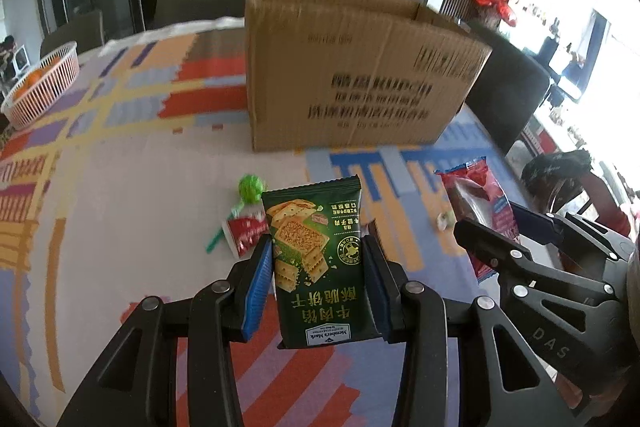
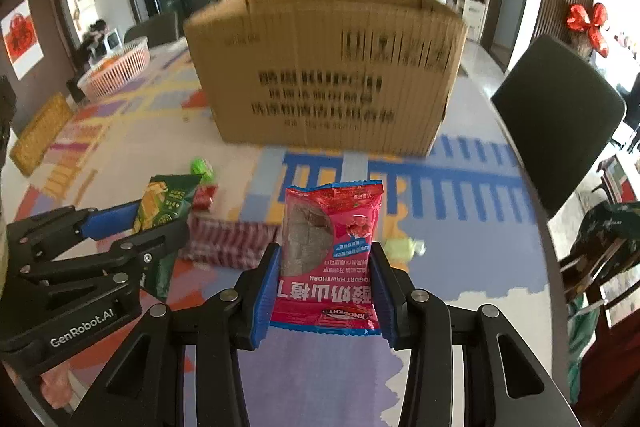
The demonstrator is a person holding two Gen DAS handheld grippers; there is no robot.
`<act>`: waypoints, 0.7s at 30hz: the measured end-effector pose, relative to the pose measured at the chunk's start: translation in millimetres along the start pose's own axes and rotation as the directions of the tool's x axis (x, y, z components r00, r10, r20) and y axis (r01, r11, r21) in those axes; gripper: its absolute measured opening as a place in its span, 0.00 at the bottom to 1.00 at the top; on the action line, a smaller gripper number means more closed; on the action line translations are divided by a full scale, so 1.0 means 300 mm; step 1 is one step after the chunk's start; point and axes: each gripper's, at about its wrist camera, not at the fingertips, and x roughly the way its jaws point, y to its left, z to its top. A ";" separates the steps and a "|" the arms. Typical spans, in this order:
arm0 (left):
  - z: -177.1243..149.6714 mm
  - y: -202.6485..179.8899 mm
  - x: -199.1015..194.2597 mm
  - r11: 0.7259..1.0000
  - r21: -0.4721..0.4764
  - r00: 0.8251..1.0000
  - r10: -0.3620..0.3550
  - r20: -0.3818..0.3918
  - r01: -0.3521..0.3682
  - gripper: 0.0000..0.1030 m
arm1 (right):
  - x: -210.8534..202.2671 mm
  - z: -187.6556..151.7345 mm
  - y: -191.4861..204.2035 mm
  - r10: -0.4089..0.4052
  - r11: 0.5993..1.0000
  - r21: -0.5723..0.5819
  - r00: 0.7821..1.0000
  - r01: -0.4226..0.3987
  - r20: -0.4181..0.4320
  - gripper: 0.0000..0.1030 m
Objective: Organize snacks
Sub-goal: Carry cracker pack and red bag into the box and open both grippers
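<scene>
Left gripper (image 1: 318, 263) clamps a green cracker packet (image 1: 318, 267) upright between its blue pads, above the near part of the patterned tablecloth (image 1: 120, 207). Behind it lie a green lollipop (image 1: 250, 189) and a small red wrapper (image 1: 246, 231); the cardboard box (image 1: 360, 67) stands toward the table's far edge.

Right gripper (image 2: 326, 267) pinches a red hawthorn packet (image 2: 332, 255) upright, facing the same cardboard box (image 2: 328, 75); a pale green candy (image 2: 404, 247) lies just right of it.

Both wrist views low over the table (image 1: 120, 187), facing the cardboard box (image 1: 352, 67), shared, near
</scene>
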 end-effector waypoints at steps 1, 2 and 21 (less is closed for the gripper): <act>0.009 -0.001 -0.014 1.000 0.002 1.000 -0.002 0.012 0.002 0.42 | -0.021 0.012 -0.003 0.002 1.000 0.005 1.000 -0.003 0.018 0.42; 0.024 -0.003 -0.035 1.000 0.006 1.000 -0.004 0.030 0.003 0.42 | -0.033 0.020 -0.003 0.004 1.000 0.007 1.000 -0.004 0.030 0.42; 0.265 -0.052 -0.276 0.996 0.084 0.963 -0.020 0.269 -0.003 0.42 | -0.257 0.230 0.004 0.030 0.999 0.003 0.963 -0.032 0.268 0.42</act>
